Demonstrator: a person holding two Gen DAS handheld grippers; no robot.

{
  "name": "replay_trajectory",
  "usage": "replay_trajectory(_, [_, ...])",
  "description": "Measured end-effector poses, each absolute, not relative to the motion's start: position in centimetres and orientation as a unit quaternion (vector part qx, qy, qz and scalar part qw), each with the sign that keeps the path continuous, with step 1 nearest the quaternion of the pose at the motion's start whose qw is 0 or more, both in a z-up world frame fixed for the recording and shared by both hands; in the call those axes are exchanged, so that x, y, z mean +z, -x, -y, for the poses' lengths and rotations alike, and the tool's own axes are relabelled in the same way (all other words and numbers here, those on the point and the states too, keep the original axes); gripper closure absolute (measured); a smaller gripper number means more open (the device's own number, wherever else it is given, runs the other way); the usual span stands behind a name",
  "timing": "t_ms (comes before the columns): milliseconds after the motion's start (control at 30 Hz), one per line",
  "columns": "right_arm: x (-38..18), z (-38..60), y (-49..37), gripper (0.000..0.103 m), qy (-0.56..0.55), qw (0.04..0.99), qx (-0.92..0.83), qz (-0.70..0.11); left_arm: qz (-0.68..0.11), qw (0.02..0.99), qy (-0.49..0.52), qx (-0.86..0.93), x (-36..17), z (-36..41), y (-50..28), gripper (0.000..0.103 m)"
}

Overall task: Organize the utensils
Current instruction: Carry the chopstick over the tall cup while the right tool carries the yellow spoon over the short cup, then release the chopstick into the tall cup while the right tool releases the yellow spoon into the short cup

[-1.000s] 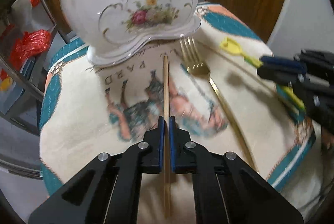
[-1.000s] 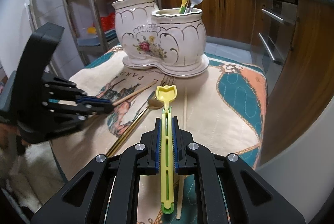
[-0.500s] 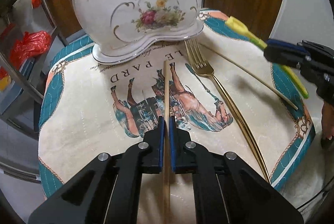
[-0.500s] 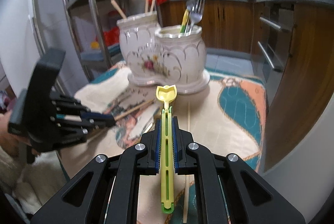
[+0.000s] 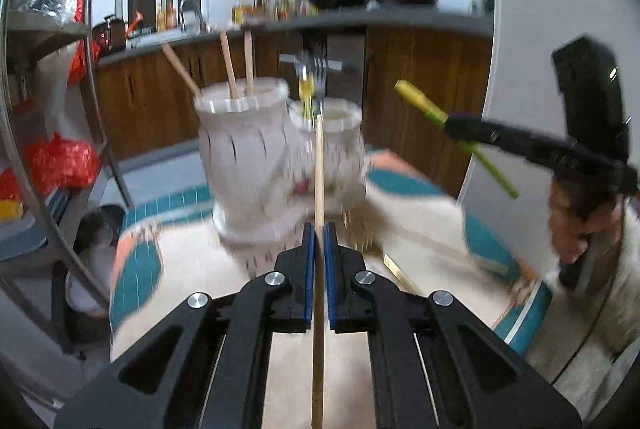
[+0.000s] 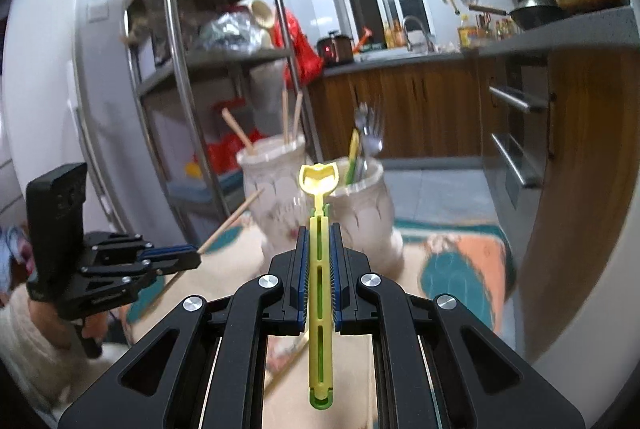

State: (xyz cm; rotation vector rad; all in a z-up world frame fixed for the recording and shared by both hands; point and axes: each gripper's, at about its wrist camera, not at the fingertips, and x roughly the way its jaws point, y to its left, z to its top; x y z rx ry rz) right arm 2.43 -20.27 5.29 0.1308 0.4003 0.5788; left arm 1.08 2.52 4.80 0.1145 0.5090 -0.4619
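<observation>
My left gripper [image 5: 319, 229] is shut on a wooden chopstick [image 5: 319, 169] that points at the white ceramic double holder [image 5: 244, 149], lifted above the patterned tablecloth [image 5: 192, 261]. My right gripper [image 6: 319, 229] is shut on a yellow-green plastic utensil [image 6: 320, 269], raised in front of the holder [image 6: 360, 205]. The holder's left pot carries chopsticks [image 6: 290, 117]; its right pot carries forks [image 6: 370, 127] and a yellow utensil. From the left wrist view the right gripper [image 5: 450, 121] shows at the right with the yellow utensil [image 5: 416, 99]. A gold fork [image 5: 360, 241] lies on the cloth, blurred.
A metal shelf rack [image 6: 208, 61] with bags and bowls stands left of the table. Wooden kitchen cabinets [image 6: 420, 109] and a counter with pans lie behind. A white curved surface [image 5: 520, 29] rises at the right of the table. A person's hand [image 5: 576, 229] grips the right tool.
Both grippers have risen off the cloth and tilted up, each carrying its utensil; the holder now sits lower in both views and the kitchen behind it shows.
</observation>
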Motion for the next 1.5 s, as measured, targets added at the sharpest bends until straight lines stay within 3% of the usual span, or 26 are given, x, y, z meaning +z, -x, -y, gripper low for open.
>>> replay_trajectory(633, [8.0, 18.8, -12.5, 0.093, -0.149, 0.937, 0.289, -0.125, -0.098, 0.970, 0.082, -0.204, 13.0, -4.3, -11.7, 0.098])
replay_trajectory(867, [6.7, 17.8, -15.8, 0.093, -0.187, 0.924, 0.309, -0.126, -0.078, 0.978, 0.091, -0.170, 12.5, -3.2, -15.1, 0.098])
replay_trajectory(1100, [5.0, 15.7, -15.6, 0.093, -0.121, 0.948, 0.273, -0.108, -0.052, 0.985, 0.057, -0.153, 10.4, -1.9, -14.7, 0.098])
replay_trajectory(1500, [3.9, 14.5, -14.6, 0.093, -0.050, 0.964, 0.233, -0.116, -0.087, 0.981, 0.053, -0.162, 8.1, -2.6, -14.0, 0.098])
